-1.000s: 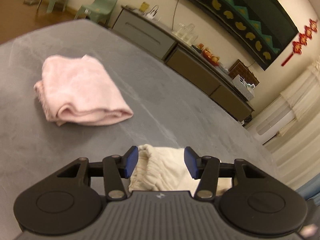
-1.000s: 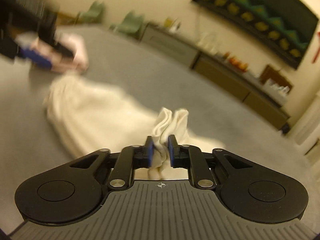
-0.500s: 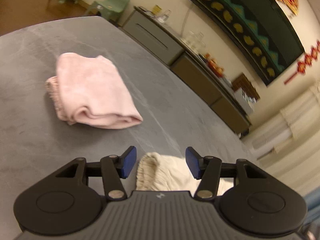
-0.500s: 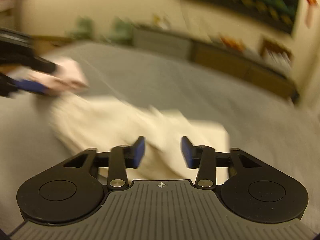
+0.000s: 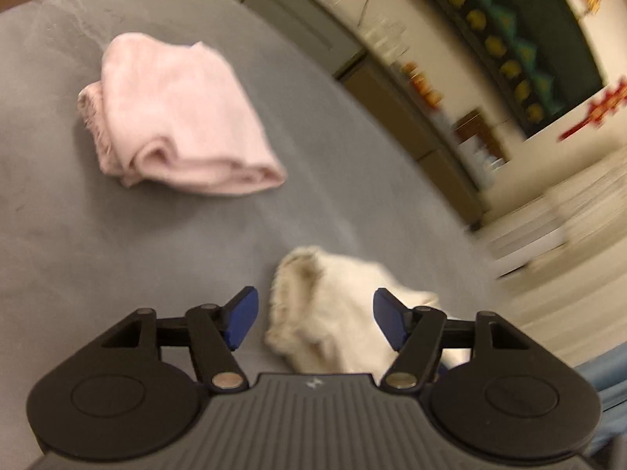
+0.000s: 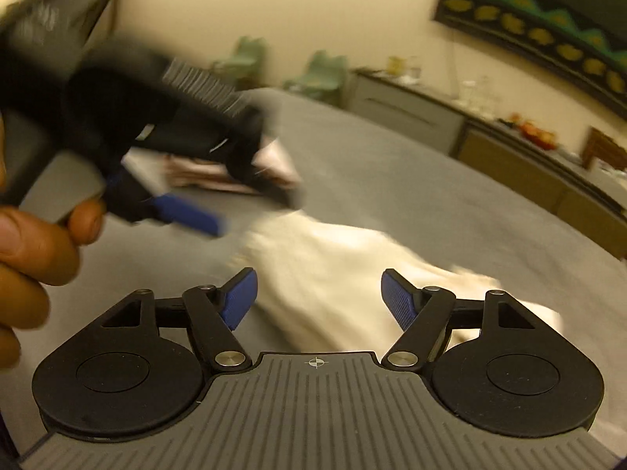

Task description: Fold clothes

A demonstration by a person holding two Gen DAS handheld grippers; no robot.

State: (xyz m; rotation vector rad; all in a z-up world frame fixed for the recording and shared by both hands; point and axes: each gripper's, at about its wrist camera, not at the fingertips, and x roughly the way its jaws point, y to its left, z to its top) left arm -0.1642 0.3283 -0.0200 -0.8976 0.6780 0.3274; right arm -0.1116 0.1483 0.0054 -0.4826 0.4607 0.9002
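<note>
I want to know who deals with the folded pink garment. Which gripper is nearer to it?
Left. The left gripper is just short of the pink garment; the right gripper sits farther back.

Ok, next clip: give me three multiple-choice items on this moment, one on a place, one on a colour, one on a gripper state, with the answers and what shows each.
1. Where does the folded garment lie, in the left wrist view?
A. up and to the left of the left gripper
B. between its fingers
C. on a chair

2. What colour is the garment nearest both grippers?
A. blue
B. cream
C. black

3. How does the right gripper stand?
A. shut on cloth
B. open, holding nothing
C. out of view

Answers:
1 A: the pink garment rests on the grey table, well beyond the left gripper.
2 B: the cream garment lies just ahead of the fingers in both views.
3 B: the right gripper has its blue pads wide apart, with nothing between them.
</note>
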